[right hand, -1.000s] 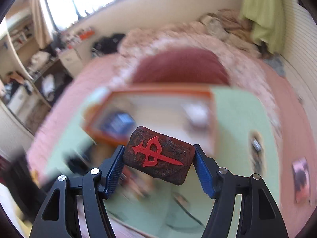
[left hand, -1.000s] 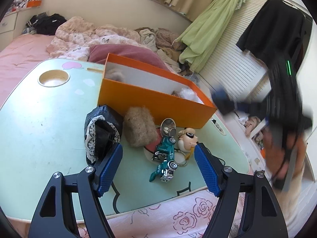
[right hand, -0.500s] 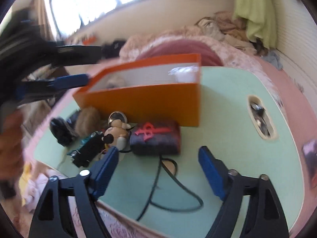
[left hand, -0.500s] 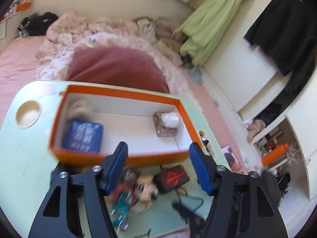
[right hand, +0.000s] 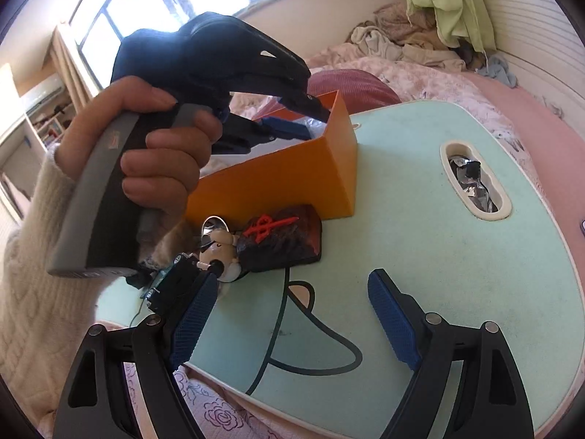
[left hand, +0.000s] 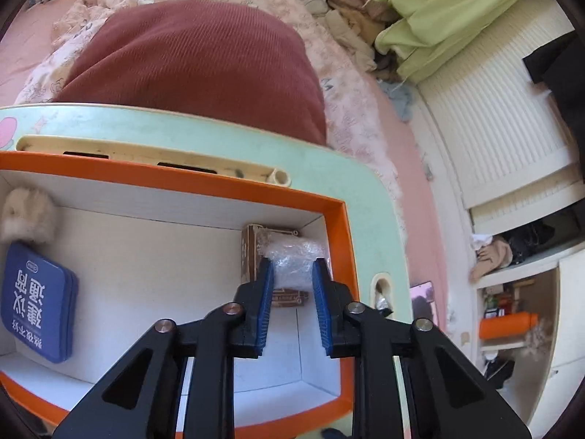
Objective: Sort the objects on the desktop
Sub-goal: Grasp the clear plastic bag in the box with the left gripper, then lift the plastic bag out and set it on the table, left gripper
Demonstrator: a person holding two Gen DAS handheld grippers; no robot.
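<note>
In the left wrist view my left gripper (left hand: pixel 290 270) reaches into the right end of the orange box (left hand: pixel 347 256). Its jaws are closing onto a crinkled clear plastic packet (left hand: pixel 292 259) that lies on a small brown box (left hand: pixel 252 252), and the pads touch the packet's sides. A blue tin (left hand: pixel 36 300) and a pale fluffy ball (left hand: pixel 29 216) lie at the box's left end. My right gripper (right hand: pixel 292 314) stands open over the green table (right hand: pixel 438 256), holding nothing. Just beyond it lie a dark case with a red mark (right hand: pixel 281 237), a dog figurine (right hand: pixel 219 252) and a toy car (right hand: pixel 172 285).
A hand (right hand: pixel 161 161) in a cream sleeve holds the left gripper above the box's near wall (right hand: pixel 292 168). An oval slot (right hand: pixel 471 179) in the table holds crumpled foil. A maroon pillow (left hand: pixel 197 62) and bedding lie behind the table.
The left gripper has swung from the loose items in front of the box to inside it, and its jaws have narrowed. The right gripper has let go of the dark case and widened.
</note>
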